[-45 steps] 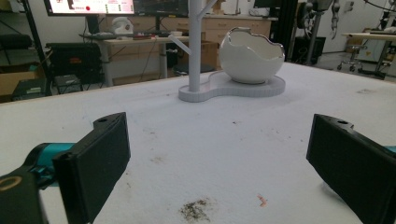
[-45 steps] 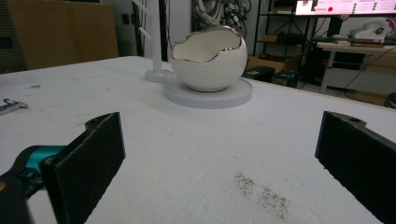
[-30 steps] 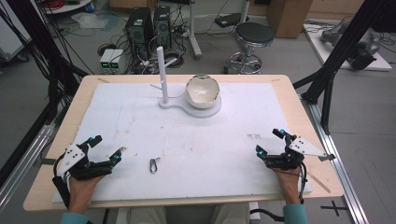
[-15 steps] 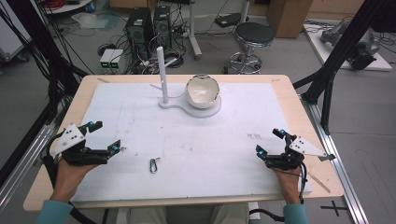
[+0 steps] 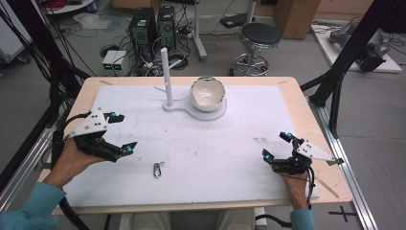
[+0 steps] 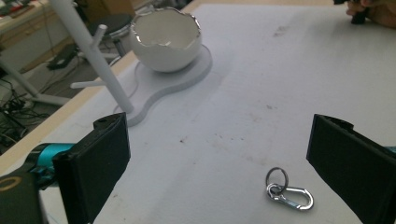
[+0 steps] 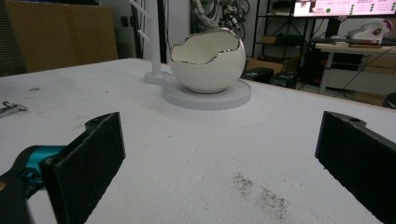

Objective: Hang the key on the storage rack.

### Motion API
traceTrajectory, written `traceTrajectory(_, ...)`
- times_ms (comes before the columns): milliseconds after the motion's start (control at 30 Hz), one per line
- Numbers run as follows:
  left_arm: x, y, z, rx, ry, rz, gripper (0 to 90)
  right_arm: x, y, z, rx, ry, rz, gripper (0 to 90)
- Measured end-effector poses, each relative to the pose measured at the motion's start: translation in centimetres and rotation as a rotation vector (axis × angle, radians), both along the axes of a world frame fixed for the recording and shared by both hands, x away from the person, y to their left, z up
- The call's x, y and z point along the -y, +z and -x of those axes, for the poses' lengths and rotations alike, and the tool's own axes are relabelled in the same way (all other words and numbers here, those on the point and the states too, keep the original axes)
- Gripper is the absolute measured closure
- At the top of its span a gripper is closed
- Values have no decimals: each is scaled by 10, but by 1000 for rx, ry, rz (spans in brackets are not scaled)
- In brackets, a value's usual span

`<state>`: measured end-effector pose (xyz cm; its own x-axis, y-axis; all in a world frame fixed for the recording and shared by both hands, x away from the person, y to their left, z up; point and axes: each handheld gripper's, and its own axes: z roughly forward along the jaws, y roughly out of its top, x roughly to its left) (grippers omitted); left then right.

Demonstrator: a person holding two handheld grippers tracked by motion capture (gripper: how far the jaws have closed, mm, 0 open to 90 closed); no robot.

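Observation:
A small silver carabiner with a key ring lies flat on the white mat, near the front, left of centre. My left gripper hovers open just left of it, jaws wide apart and empty. In the left gripper view, the carabiner lies low between the jaws, nearer the right one. A white egg-shaped bowl with a jagged silver rim sits on a white stand base beside an upright white post. My right gripper rests open and empty at the front right, pointed at the bowl.
The wooden table edge frames the mat. Beyond the far edge stand computer towers and a black stool. Black frame poles rise at both sides. A dark smudge marks the mat.
My left gripper has lifted off the front left corner and moved forward and right, towards the carabiner. The right gripper has stayed put.

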<state>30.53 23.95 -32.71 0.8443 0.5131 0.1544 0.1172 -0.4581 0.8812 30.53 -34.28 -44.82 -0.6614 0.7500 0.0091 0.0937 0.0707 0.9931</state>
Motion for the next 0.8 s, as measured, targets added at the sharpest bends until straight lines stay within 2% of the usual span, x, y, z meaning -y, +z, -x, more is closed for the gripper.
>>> traceTrajectory(200,17,-2,-5,-40,-41,-66,67,0,0,0,2,1,1,6)
traceTrajectory(300,25,-6,-8,-81,-67,-95,67,0,0,0,4,-1,3,7)
traceTrajectory(400,33,-9,-9,-106,-87,-132,67,0,0,0,6,0,5,7)
traceTrajectory(667,54,-24,-11,-146,-135,-246,67,0,0,0,6,0,6,7)
traceTrajectory(800,63,-29,-14,-164,-155,-282,72,0,0,0,5,-2,4,6)
